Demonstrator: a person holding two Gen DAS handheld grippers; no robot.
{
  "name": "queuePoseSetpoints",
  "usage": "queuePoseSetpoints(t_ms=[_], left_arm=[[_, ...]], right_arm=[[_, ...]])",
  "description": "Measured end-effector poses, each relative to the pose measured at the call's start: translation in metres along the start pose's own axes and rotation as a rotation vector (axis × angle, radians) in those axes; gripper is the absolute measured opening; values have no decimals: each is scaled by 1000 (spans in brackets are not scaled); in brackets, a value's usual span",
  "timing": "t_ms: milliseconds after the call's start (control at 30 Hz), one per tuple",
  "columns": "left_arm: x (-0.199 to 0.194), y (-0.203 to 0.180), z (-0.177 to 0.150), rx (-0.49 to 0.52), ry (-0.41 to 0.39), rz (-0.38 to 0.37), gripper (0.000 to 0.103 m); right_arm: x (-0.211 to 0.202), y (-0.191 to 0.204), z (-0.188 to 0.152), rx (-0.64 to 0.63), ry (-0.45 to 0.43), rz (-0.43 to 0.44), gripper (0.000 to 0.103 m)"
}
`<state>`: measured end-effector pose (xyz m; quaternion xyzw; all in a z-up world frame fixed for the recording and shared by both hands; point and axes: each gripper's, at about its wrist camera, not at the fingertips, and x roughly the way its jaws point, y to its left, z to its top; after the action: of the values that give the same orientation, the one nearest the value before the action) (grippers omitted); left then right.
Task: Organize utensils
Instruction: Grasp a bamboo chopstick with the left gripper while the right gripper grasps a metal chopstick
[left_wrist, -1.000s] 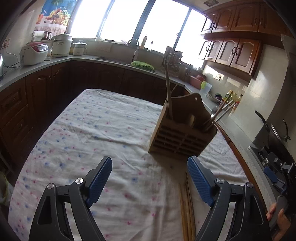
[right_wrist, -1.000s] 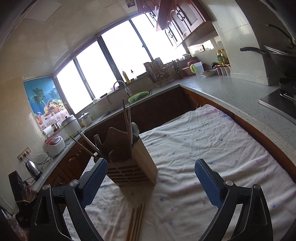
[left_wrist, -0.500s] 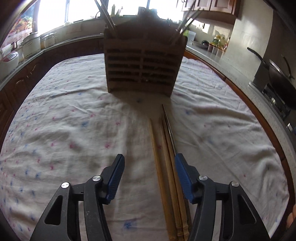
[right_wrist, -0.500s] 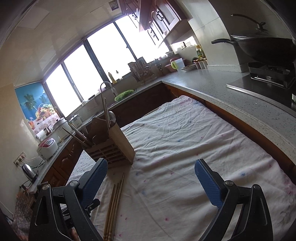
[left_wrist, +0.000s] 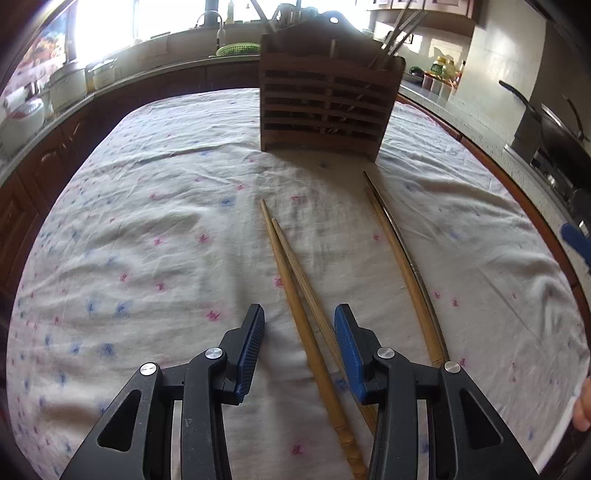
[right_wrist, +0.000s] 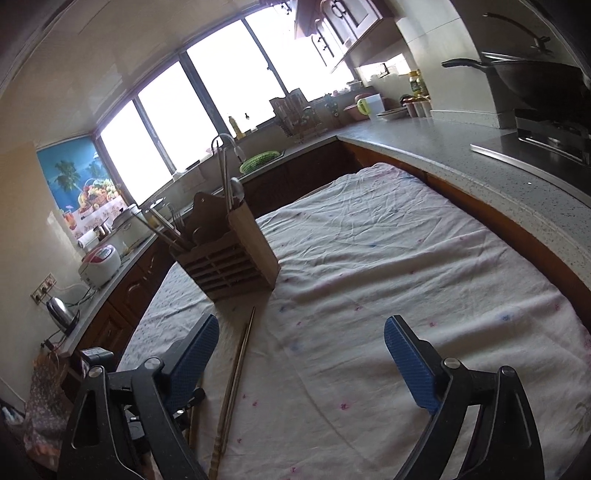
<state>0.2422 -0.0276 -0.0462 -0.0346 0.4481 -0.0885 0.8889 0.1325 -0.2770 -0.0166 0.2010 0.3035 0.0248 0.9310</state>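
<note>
chopsticks (left_wrist: 295, 291) lie in a pair on the near bench (left_wrist: 147, 221) between our closing left hand-held gripper (left_wrist: 299, 332) pads, not yet pinched, while our empty right hand-held gripper (right_wrist: 301, 354) also narrows; we risk catching only one stick, so the other rolls away.

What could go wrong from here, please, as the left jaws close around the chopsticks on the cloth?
1. The left gripper is closing with two crossing chopsticks between its jaws; it may catch only one, or scissor them apart.
2. The pads sit low on the loose, wrinkled cloth and might pinch it too.
3. The other pair lies just beside the right-hand pad and could get nudged.
</note>
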Motion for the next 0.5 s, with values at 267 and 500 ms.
queuePoseSetpoints(t_ms=[267, 500], left_arm=[[-5, 41, 11, -104, -22, -7, 39], [20, 46, 30, -115, 11, -38, 39]], right_arm=[[72, 40, -17, -92, 203, 55, 40], [127, 63, -18, -146, 303, 47, 28]])
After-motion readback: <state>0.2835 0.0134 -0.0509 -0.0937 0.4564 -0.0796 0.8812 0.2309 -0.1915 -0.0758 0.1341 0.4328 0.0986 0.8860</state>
